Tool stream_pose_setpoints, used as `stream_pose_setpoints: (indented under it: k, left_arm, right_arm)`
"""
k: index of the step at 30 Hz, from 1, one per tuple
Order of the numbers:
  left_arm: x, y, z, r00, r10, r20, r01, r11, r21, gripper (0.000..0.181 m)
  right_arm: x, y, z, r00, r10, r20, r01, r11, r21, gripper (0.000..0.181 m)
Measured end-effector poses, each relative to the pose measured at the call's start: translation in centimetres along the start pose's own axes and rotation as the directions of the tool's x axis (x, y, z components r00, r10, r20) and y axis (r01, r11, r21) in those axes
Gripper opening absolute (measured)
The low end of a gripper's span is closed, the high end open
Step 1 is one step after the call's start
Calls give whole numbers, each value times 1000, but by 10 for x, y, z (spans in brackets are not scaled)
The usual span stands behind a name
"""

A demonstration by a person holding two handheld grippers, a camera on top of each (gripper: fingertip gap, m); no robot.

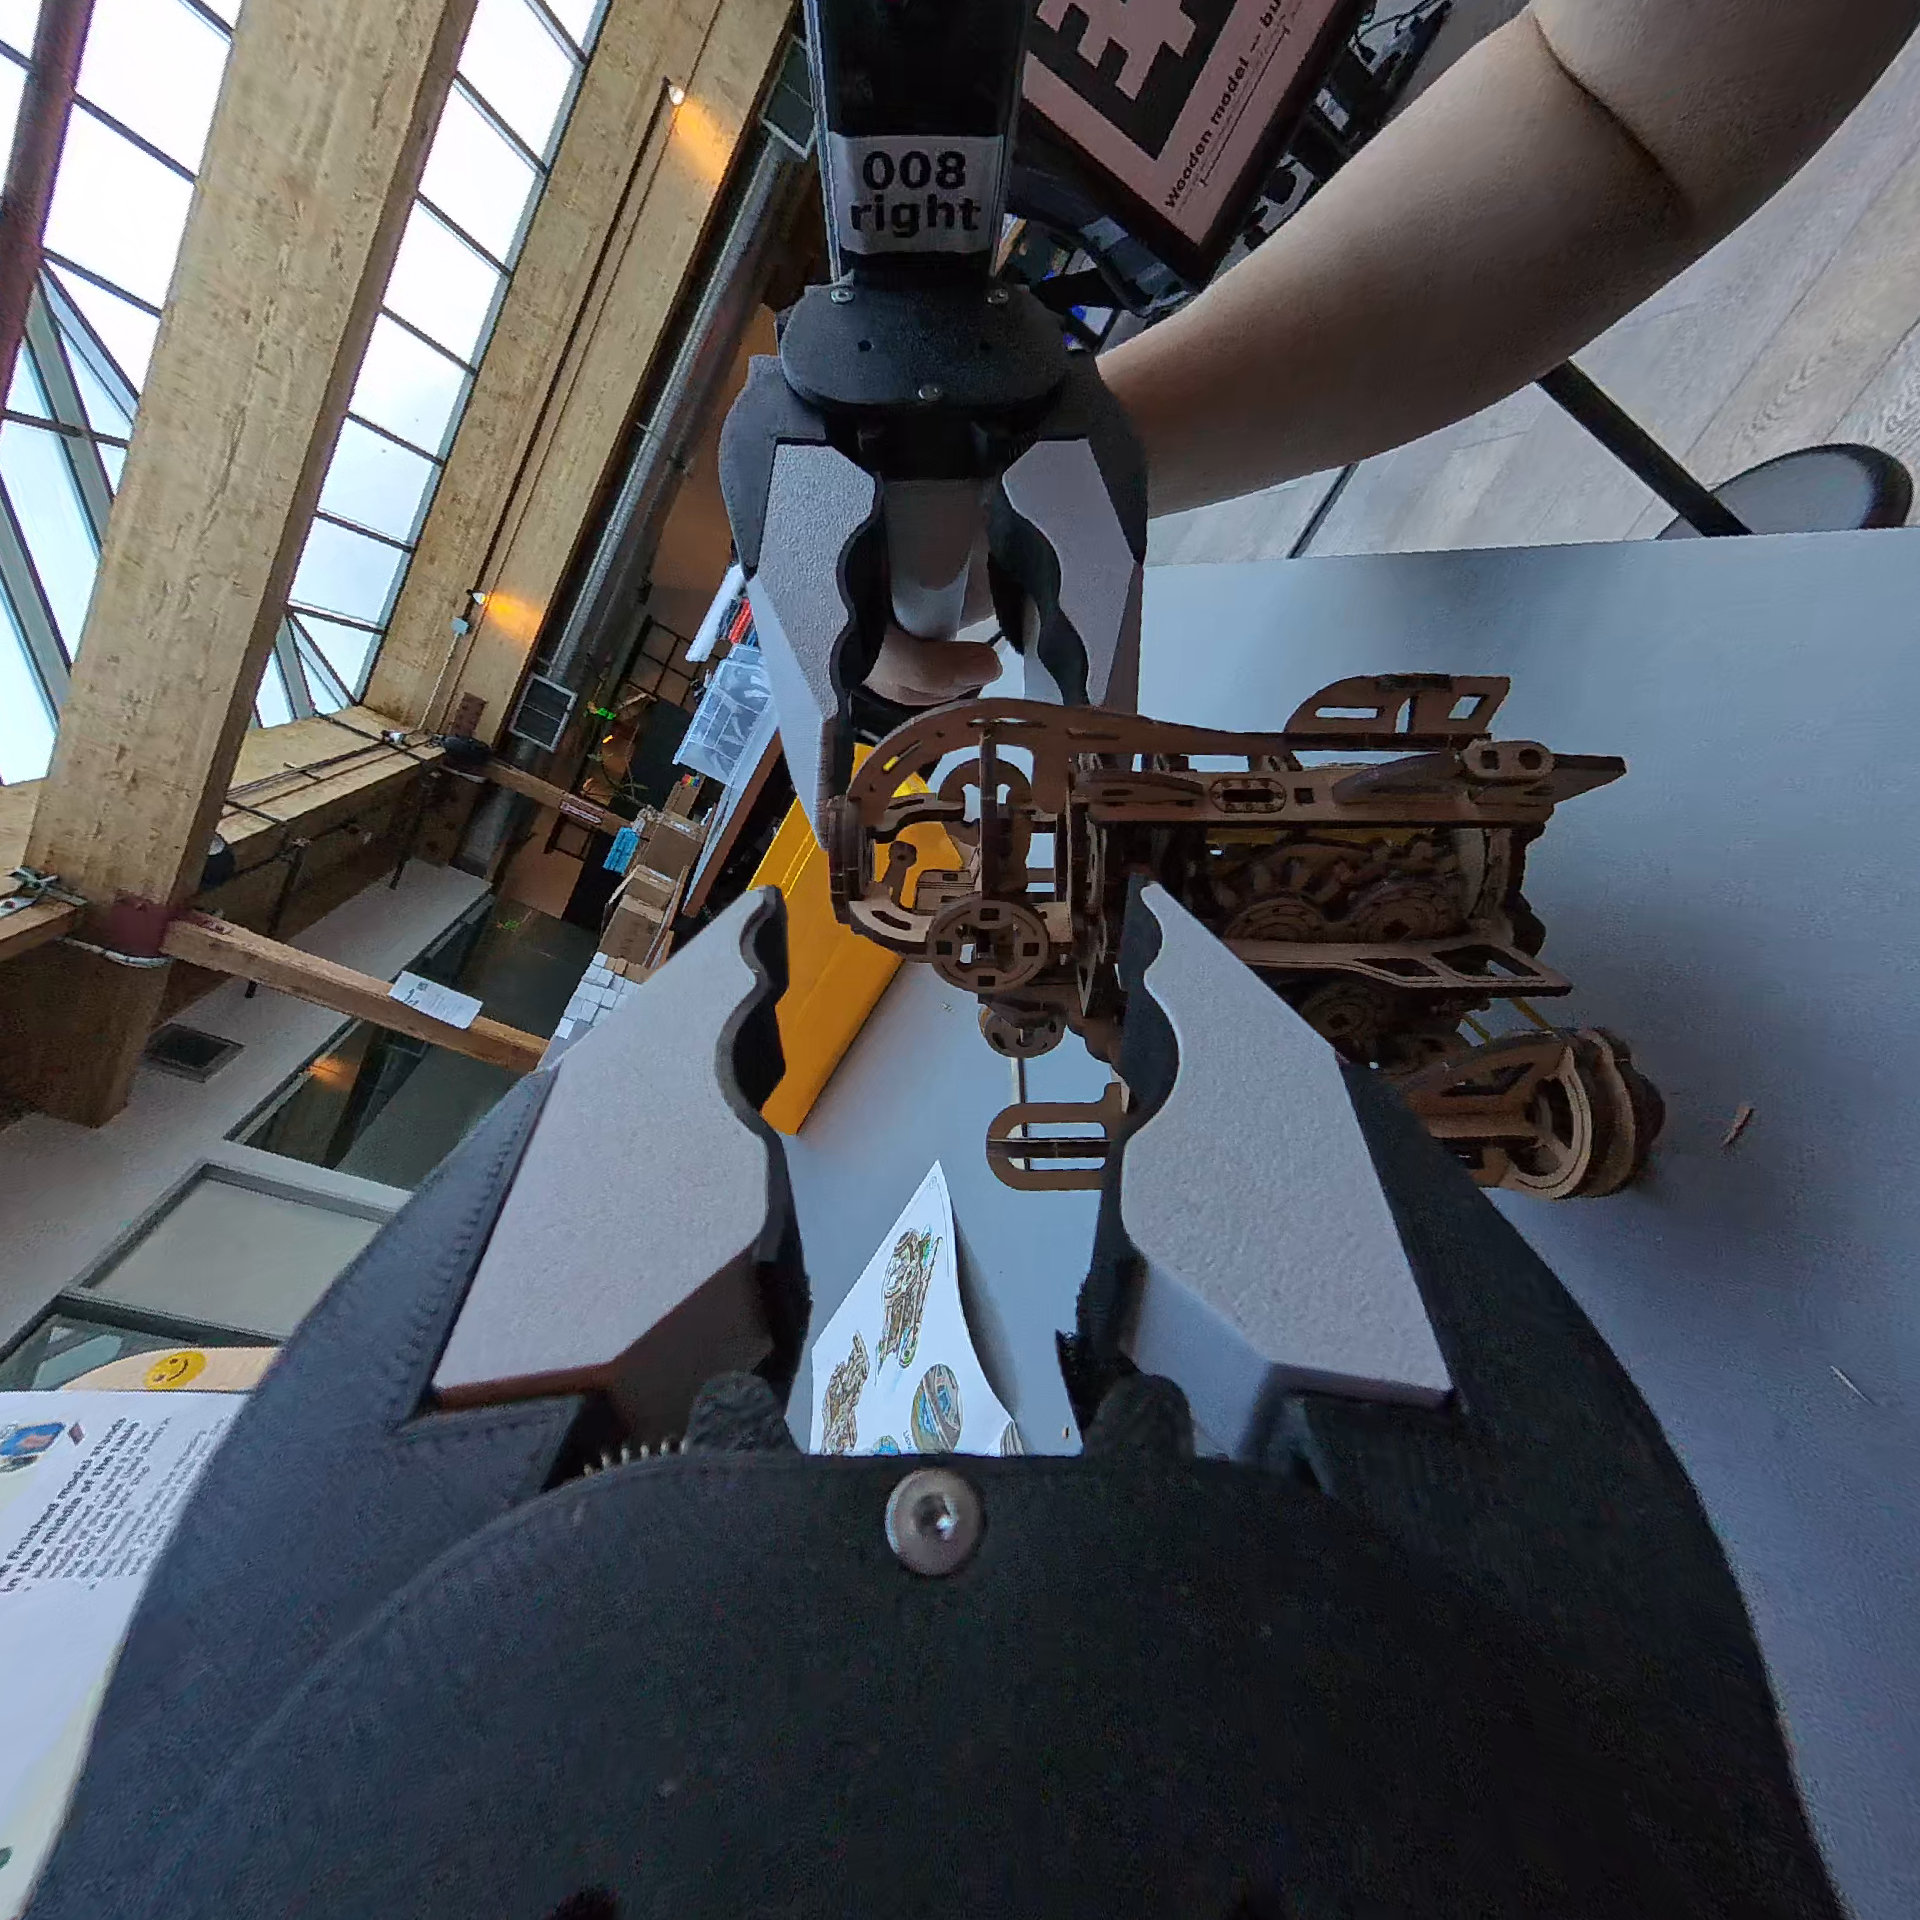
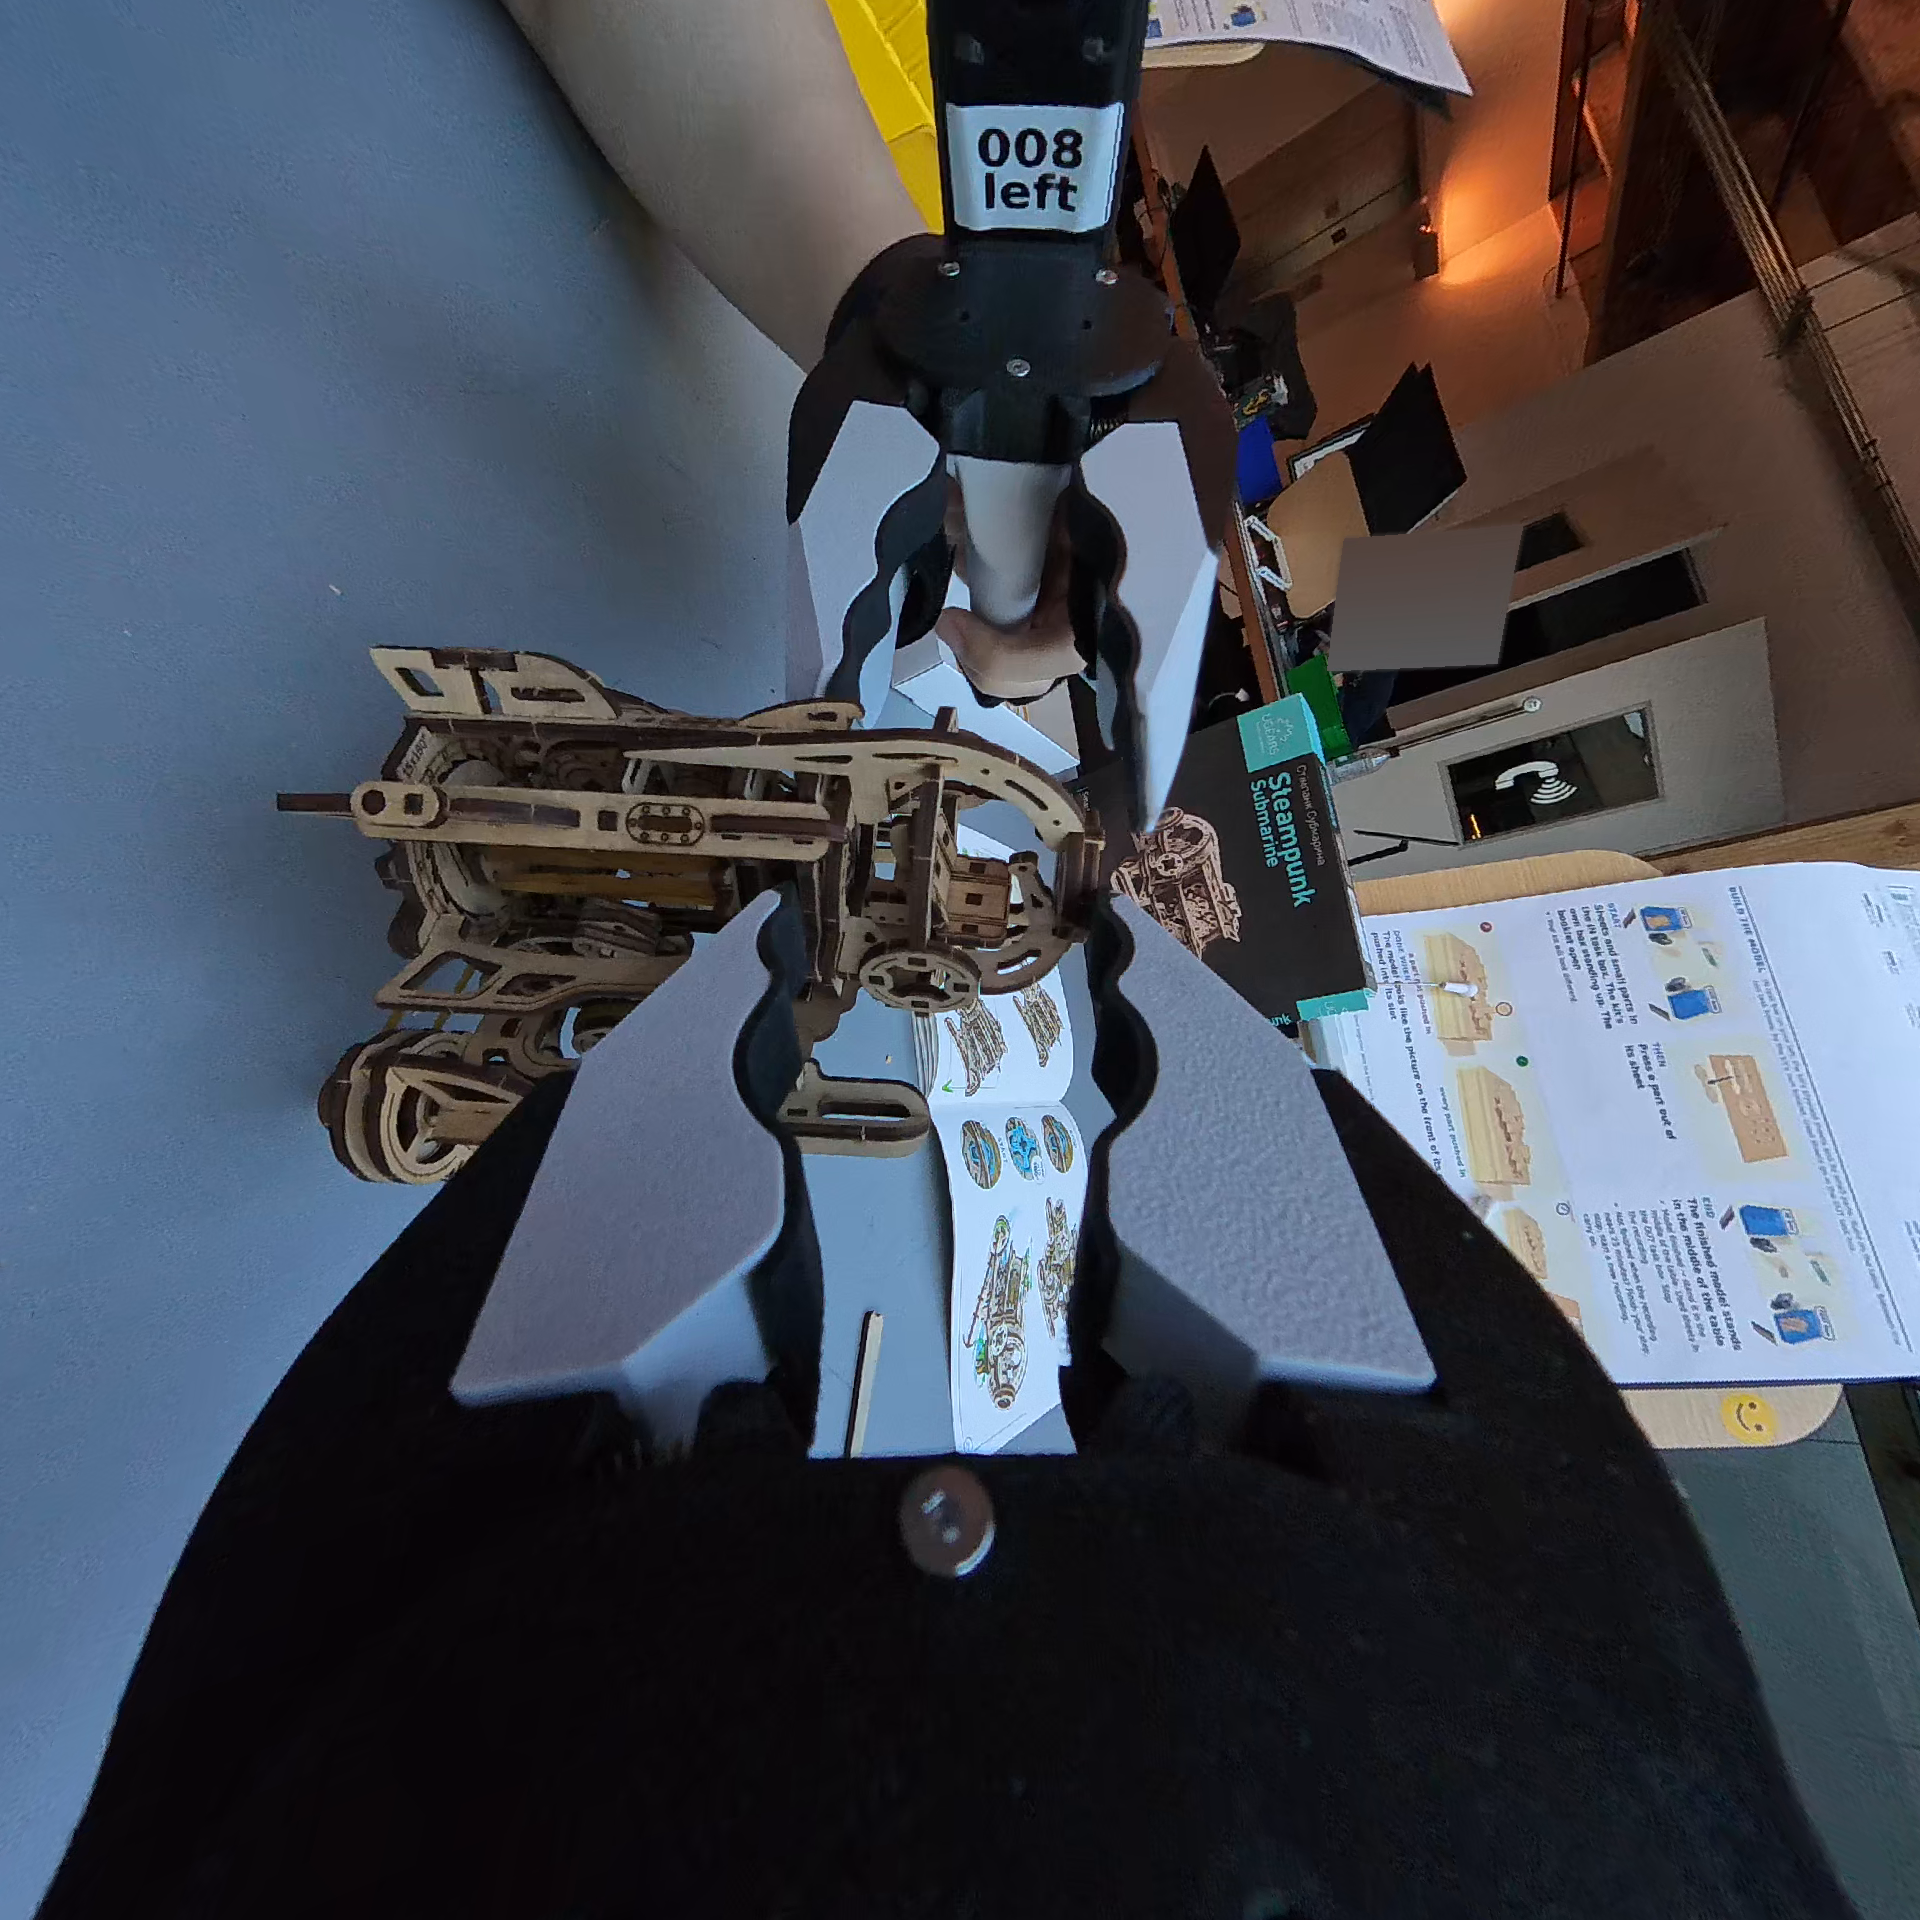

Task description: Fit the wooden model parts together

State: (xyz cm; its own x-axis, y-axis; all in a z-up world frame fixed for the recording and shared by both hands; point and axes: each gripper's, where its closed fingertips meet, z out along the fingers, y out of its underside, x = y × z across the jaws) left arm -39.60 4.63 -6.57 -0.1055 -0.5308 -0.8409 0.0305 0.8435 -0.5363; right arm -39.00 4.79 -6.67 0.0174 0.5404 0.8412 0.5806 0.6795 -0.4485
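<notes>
Plywood model near done, both grippers closing in

Plywood, laser-cut and brown, makes up the wheeled model with gears and a curved front arch that stands on the grey table; it looks largely assembled, so I judge little is left, perhaps the small slotted wooden part lying just beside its front; the left gripper has its jaws wide apart and empty, one fingertip at the model's front frame; the right gripper is likewise spread wide, holding nothing, straddling the same end from the opposite side; whether either finger touches the wood I cannot tell; the right wrist view alone shows the dark kit box with teal trim, a thin wooden stick and the white instruction sheets; the left wrist view alone shows a yellow bin past the table edge
</notes>
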Motion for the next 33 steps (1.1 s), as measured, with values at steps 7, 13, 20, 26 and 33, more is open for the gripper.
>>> stream_pose_setpoints:
  k: [7, 13, 20, 26, 33]
  left_arm:
    - [1, 4, 1, 999, -2, -34, 1, 999, -35, 59]
    - [0, 16, 4, 983, -149, -105, 145, 988, -47, 57]
    - [0, 24, 8, 977, -168, -129, 161, 985, -60, 58]
    - [-2, 28, 7, 979, -172, -111, 166, 984, -64, 57]
    - [-3, 33, 6, 975, -199, -98, 192, 979, -74, 57]
  right_arm:
    - [2, 5, 2, 999, 40, 23, -40, 999, 5, 53]
    - [4, 15, 7, 992, 114, 62, -116, 993, 22, 53]
    - [5, 23, 10, 973, 206, 105, -212, 976, 43, 54]
    - [6, 27, 12, 969, 224, 102, -229, 972, 43, 54]
    - [7, 31, 14, 963, 255, 90, -261, 963, 61, 53]
